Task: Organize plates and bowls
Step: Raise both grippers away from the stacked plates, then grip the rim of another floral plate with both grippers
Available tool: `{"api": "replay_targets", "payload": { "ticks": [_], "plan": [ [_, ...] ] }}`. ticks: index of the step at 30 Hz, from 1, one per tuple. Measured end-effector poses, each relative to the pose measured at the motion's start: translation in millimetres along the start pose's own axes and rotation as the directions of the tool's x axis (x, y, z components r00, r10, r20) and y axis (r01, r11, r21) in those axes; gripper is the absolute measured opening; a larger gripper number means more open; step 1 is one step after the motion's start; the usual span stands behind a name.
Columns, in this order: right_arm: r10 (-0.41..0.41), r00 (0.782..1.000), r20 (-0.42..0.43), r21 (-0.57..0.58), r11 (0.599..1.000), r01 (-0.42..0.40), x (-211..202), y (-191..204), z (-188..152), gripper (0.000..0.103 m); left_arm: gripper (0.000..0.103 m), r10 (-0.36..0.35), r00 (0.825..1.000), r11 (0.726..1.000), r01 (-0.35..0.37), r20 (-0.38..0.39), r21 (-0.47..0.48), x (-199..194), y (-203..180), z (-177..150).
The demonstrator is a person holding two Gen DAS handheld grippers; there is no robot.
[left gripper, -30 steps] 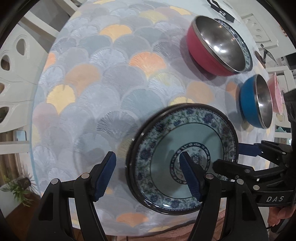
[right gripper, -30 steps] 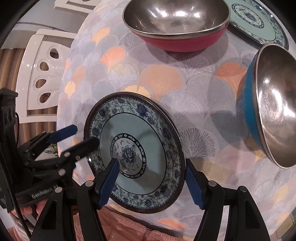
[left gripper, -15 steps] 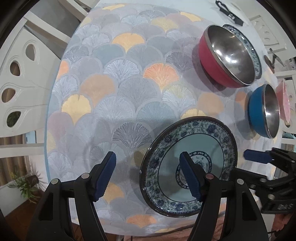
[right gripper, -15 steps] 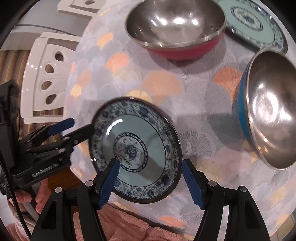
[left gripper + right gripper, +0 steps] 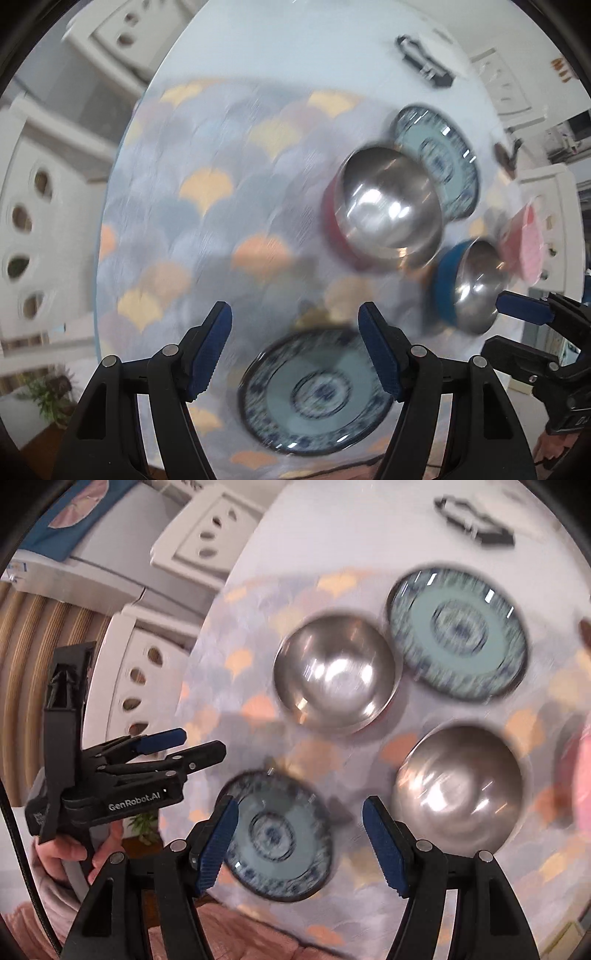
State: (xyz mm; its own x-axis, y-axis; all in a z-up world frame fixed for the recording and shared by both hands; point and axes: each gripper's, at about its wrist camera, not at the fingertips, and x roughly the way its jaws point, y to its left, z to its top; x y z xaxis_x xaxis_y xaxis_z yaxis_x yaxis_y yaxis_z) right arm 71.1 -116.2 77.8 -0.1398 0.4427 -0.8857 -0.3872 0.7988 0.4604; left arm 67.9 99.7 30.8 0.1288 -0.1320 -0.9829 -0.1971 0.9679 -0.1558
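Note:
A blue-patterned plate [image 5: 314,391] lies on the table near its front edge; it also shows in the right wrist view [image 5: 275,836]. A second patterned plate [image 5: 437,158] [image 5: 458,637] lies at the back right. A red steel-lined bowl [image 5: 384,206] [image 5: 338,674] sits beside it. A blue steel-lined bowl [image 5: 467,286] [image 5: 458,788] sits to the right. My left gripper [image 5: 295,345] is open and empty above the near plate. My right gripper [image 5: 297,840] is open and empty above the same plate.
A pink dish [image 5: 526,242] stands at the far right. A black clip-like object [image 5: 423,61] lies at the table's far side. White chairs [image 5: 33,229] ring the round table with its fan-patterned cloth [image 5: 207,206]. Both views are motion-blurred.
Both grippers have pulled up and back from the near plate, which now lies lower and smaller in view. More of the table and the far plate show.

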Motion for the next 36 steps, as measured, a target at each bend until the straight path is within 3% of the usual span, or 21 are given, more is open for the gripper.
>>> {"api": "replay_targets", "payload": {
  "ticks": [12,17,25,36],
  "plan": [
    [-0.024,0.982,0.186,0.018,1.0,0.021,-88,-27,66,0.068,0.07,-0.031,0.987,0.996,0.016,0.155,0.093,-46,-62,88],
    [-0.018,0.974,0.226,0.091,0.996,-0.002,-106,-63,94,0.068,0.07,-0.043,0.982,0.993,0.022,0.184,0.114,-48,-86,119],
    [-0.054,0.984,0.169,0.238,0.971,0.012,-78,-134,112,0.068,0.069,-0.069,0.991,0.991,0.055,0.114,0.118,-3,-112,149],
    [-0.068,0.996,0.057,0.34,0.939,0.045,-22,-199,121,0.068,0.069,-0.014,0.999,0.992,0.019,-0.046,0.121,84,-123,159]
  ]
}}
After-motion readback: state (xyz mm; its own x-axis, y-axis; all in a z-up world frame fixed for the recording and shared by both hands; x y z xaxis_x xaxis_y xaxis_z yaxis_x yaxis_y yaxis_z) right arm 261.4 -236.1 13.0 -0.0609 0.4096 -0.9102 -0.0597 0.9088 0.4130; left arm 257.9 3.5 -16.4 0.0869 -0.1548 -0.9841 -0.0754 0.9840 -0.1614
